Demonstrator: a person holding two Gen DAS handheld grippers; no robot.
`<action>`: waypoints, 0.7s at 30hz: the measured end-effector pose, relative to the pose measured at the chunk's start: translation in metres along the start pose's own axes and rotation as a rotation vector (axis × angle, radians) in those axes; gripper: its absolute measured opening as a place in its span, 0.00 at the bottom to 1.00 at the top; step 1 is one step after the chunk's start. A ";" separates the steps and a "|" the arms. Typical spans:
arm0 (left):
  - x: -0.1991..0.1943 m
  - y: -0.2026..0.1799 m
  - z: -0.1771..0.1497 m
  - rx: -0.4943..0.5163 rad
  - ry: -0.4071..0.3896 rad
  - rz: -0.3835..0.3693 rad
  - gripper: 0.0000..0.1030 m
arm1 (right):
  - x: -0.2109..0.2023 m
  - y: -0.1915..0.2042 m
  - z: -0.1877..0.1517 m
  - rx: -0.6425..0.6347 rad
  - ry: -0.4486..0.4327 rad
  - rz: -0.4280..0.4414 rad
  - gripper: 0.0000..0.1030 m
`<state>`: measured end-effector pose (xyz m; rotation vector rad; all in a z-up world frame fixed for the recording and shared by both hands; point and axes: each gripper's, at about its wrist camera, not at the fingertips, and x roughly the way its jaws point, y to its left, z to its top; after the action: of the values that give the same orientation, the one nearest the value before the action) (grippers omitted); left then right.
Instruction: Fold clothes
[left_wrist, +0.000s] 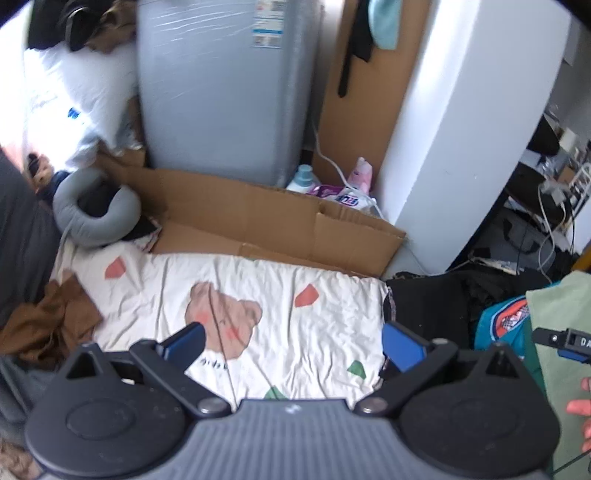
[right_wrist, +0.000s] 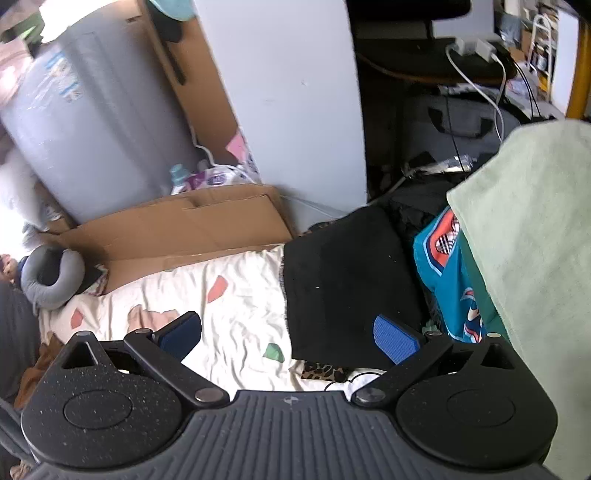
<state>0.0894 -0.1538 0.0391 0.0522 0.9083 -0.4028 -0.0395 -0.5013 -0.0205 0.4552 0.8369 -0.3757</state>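
My left gripper (left_wrist: 291, 341) is open and empty above a cream bedsheet (left_wrist: 258, 288) printed with a bear and coloured shapes. My right gripper (right_wrist: 290, 338) is open and empty above the same sheet (right_wrist: 236, 314), at the edge of a flat black garment (right_wrist: 347, 280). A pale green garment (right_wrist: 528, 251) hangs close at the right of the right wrist view, over a teal printed garment (right_wrist: 447, 280). In the left wrist view the green garment (left_wrist: 561, 332), the teal one (left_wrist: 498, 321) and the black clothes (left_wrist: 436, 295) lie at the right. A brown garment (left_wrist: 48, 321) lies crumpled at the left.
Flattened cardboard (left_wrist: 258, 218) lies behind the sheet, before a grey wrapped appliance (left_wrist: 221, 92) and a white wall (left_wrist: 461, 110). A grey neck pillow (left_wrist: 92, 210) sits at the back left. Bottles (left_wrist: 306, 177) stand by the wall. Cables (right_wrist: 480, 74) and dark bags (right_wrist: 461, 122) crowd the right.
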 end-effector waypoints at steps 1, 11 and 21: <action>-0.006 0.005 -0.003 -0.013 -0.003 0.004 1.00 | -0.006 0.004 -0.001 -0.009 -0.003 0.004 1.00; -0.068 0.044 -0.029 -0.086 -0.036 0.088 1.00 | -0.064 0.042 -0.020 -0.071 -0.023 0.062 1.00; -0.098 0.062 -0.059 -0.092 -0.048 0.149 1.00 | -0.083 0.091 -0.046 -0.150 -0.019 0.139 1.00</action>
<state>0.0136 -0.0534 0.0707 0.0251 0.8689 -0.2223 -0.0750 -0.3892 0.0385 0.3676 0.8041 -0.1871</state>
